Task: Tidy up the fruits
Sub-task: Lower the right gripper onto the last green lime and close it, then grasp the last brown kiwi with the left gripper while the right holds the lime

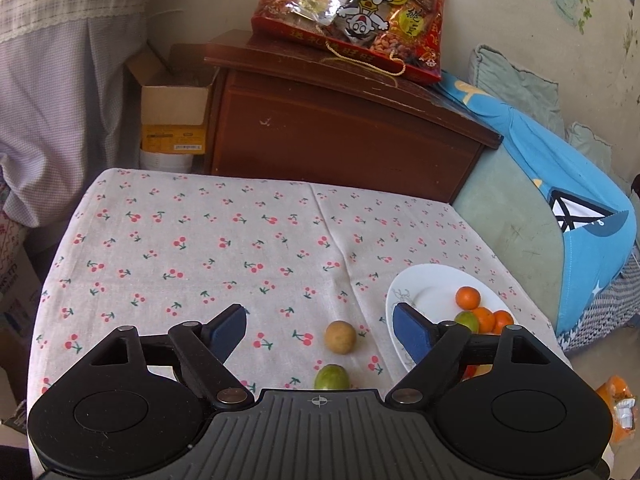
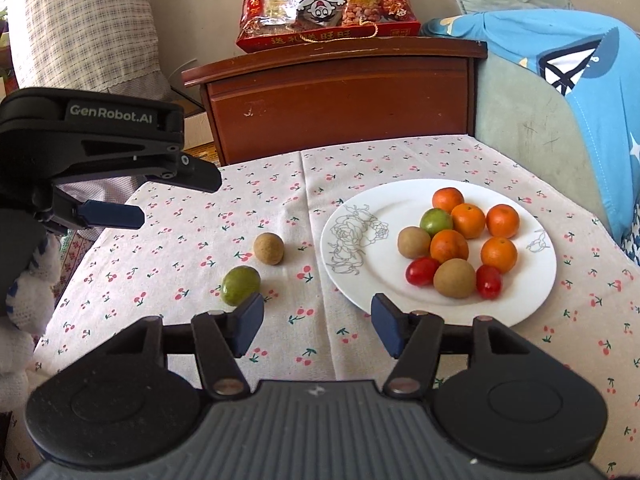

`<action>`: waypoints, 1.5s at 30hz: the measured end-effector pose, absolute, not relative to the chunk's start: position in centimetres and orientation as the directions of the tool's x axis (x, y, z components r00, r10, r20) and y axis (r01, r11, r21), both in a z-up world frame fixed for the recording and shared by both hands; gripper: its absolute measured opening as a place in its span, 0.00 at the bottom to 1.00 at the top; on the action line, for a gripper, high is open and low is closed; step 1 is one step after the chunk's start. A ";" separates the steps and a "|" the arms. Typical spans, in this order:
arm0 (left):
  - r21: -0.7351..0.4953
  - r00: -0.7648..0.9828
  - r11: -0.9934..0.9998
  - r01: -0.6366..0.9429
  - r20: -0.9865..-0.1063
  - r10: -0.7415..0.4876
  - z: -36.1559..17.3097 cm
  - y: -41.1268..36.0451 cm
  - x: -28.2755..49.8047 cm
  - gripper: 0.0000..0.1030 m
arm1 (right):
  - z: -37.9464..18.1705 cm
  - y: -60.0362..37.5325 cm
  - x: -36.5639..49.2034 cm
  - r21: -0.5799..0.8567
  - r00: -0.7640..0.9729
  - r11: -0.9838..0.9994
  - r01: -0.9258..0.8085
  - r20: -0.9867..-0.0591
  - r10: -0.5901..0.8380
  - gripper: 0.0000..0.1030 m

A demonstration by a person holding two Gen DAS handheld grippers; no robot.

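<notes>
Left of the white plate (image 2: 536, 292), the left gripper (image 2: 120, 216) hovered over the tablecloth's (image 2: 168, 248) left edge, released and empty. A green fruit (image 2: 241, 285) and a brown fruit (image 2: 269, 248) lay on open cloth just left of the plate's rim. The right gripper (image 2: 318, 326) hung released near the plate's front rim. Piled fruits (image 2: 460, 240) filled the plate's right half.

Open left hand-held gripper (image 1: 319, 330) over brown fruit (image 1: 340, 337), green fruit (image 1: 331, 377), plate (image 1: 424, 292) w/ oranges

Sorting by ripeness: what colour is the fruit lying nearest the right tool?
Green, with a slight yellowish tinge; the right wrist view shows it best.
</notes>
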State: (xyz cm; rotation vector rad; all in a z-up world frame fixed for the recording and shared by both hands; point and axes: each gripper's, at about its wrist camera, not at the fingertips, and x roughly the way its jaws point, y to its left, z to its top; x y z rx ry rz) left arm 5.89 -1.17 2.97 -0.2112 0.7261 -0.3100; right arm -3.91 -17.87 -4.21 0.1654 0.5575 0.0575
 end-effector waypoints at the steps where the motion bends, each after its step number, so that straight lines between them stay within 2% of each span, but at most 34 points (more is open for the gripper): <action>1: -0.302 0.706 0.933 0.194 -0.617 -0.347 2.9 -0.8 5.9 0.83 | -4.3 -17.6 -3.9 0.171 0.846 0.985 -0.018 -0.522 0.106 0.59; 13: -0.282 0.710 0.955 0.090 -0.654 -0.260 1.2 2.6 6.1 0.84 | -5.1 -15.4 -2.3 0.183 0.833 0.978 -0.103 -0.522 0.185 0.58; 15: -0.277 0.705 0.957 0.081 -0.663 -0.252 0.8 2.8 6.2 0.84 | -5.2 -15.3 -1.9 0.189 0.833 0.976 -0.105 -0.520 0.190 0.56; 20: -0.258 0.698 0.965 0.051 -0.682 -0.219 0.2 3.1 6.4 0.84 | -5.3 -14.9 -1.1 0.190 0.834 0.975 -0.116 -0.514 0.199 0.42; 27: -0.269 0.692 0.963 0.025 -0.691 -0.211 -0.2 3.4 6.8 0.84 | -5.7 -14.3 0.0 0.198 0.828 0.972 -0.128 -0.519 0.215 0.40; 37: -0.264 0.689 0.963 0.043 -0.690 -0.220 -0.7 2.9 7.1 0.84 | -6.1 -13.8 1.2 0.190 0.824 0.976 -0.111 -0.531 0.197 0.27; 45: -0.251 0.691 0.965 0.080 -0.684 -0.235 -1.0 1.8 7.0 0.83 | -5.9 -14.7 0.3 0.194 0.825 0.977 -0.084 -0.537 0.178 0.26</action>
